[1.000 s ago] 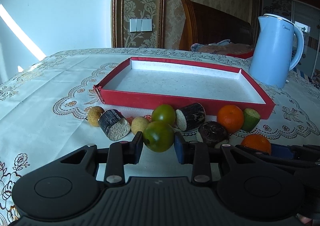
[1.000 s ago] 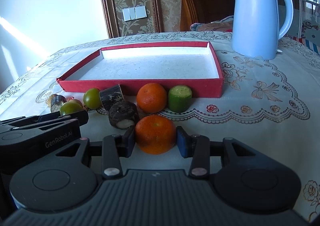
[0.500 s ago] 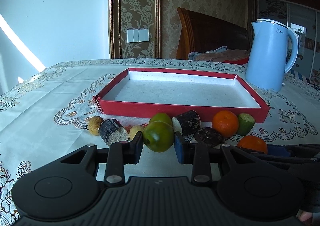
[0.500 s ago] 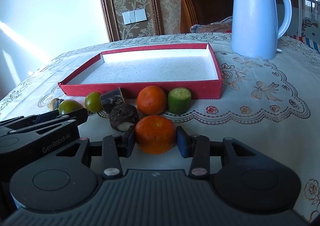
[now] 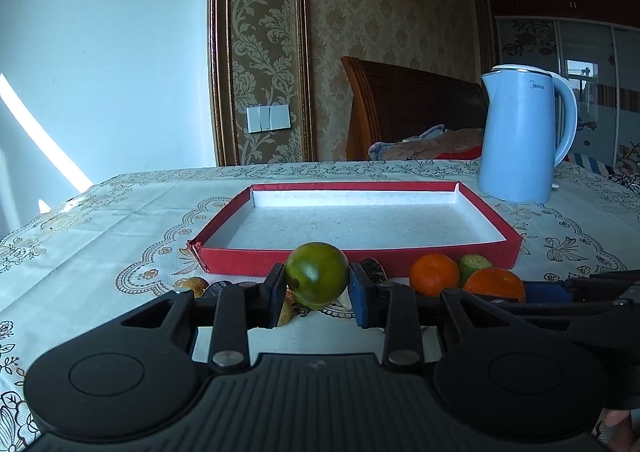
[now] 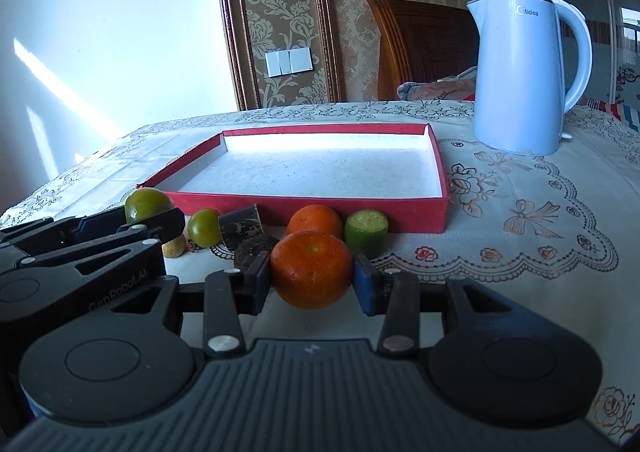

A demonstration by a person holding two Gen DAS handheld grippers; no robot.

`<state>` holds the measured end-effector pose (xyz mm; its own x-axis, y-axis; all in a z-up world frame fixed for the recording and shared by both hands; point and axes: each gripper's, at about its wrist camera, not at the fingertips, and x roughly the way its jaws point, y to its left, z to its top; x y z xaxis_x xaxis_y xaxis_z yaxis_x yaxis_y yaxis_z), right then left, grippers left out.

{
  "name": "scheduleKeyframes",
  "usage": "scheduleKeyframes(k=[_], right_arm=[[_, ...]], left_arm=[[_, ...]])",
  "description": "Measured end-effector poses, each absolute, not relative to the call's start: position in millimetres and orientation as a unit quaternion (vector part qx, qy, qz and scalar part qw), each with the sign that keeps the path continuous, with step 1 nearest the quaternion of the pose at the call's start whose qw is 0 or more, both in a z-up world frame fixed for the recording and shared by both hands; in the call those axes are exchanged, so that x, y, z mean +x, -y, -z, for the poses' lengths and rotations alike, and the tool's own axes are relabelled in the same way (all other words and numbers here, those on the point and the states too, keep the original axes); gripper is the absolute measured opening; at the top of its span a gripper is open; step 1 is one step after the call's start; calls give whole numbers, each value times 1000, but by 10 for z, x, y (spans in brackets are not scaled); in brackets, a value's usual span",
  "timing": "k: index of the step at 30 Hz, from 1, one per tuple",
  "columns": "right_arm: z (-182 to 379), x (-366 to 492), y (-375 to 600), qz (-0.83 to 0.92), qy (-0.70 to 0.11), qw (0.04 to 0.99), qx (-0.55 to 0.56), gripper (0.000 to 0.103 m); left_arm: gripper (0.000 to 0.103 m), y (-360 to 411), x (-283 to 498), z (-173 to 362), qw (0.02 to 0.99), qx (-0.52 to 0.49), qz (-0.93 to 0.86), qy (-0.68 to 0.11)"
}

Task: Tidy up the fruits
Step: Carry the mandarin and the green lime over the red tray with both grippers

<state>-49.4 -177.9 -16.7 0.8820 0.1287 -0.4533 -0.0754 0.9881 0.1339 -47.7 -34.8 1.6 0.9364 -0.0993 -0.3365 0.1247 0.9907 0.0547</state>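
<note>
Holding one fruit in each gripper, I judge the sorting barely begun, because the red tray (image 5: 352, 265) lies with its pale floor bare and not a single piece inside it. My left gripper (image 5: 317, 288) is clamped on a green round fruit (image 5: 317, 277), both pads pressed against its sides, and the fruit sits lifted above the tablecloth (image 5: 100, 252), level with the tray's near wall. My right gripper (image 6: 310, 279) is clamped on an orange (image 6: 311, 269) the same way, pads tight on either flank, near the front of the cloth and short of the tray. So two pieces are picked but neither is delivered. Left on the cloth, in a row just in front of the tray's near wall, I count in the right wrist view a second orange (image 6: 314, 219), a cut green chunk (image 6: 366, 233) standing beside it, a second green round fruit (image 6: 205, 227), a dark cut segment (image 6: 240, 226) touching that fruit, another dark piece (image 6: 254, 250) partly hidden behind my right finger, and a small tan fruit (image 6: 174, 247) tucked under the left gripper's arm. More may be hidden there; I cannot tell. A blue kettle (image 6: 528, 72) stands well behind the tray's right corner, clear of the work. My guess is that both held fruits go over the near wall first, then the row follows.
</note>
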Motion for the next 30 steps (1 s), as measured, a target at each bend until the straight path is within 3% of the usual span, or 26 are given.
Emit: scheduleKeyframes(k=[12, 30], right_arm=[[-69, -237, 1752, -56, -214, 975, 36, 41], [-39, 738, 1751, -34, -268, 962, 34, 40]], left_arm=[[33, 345, -194, -175, 983, 25, 48, -177], [33, 247, 797, -198, 970, 14, 17, -243]])
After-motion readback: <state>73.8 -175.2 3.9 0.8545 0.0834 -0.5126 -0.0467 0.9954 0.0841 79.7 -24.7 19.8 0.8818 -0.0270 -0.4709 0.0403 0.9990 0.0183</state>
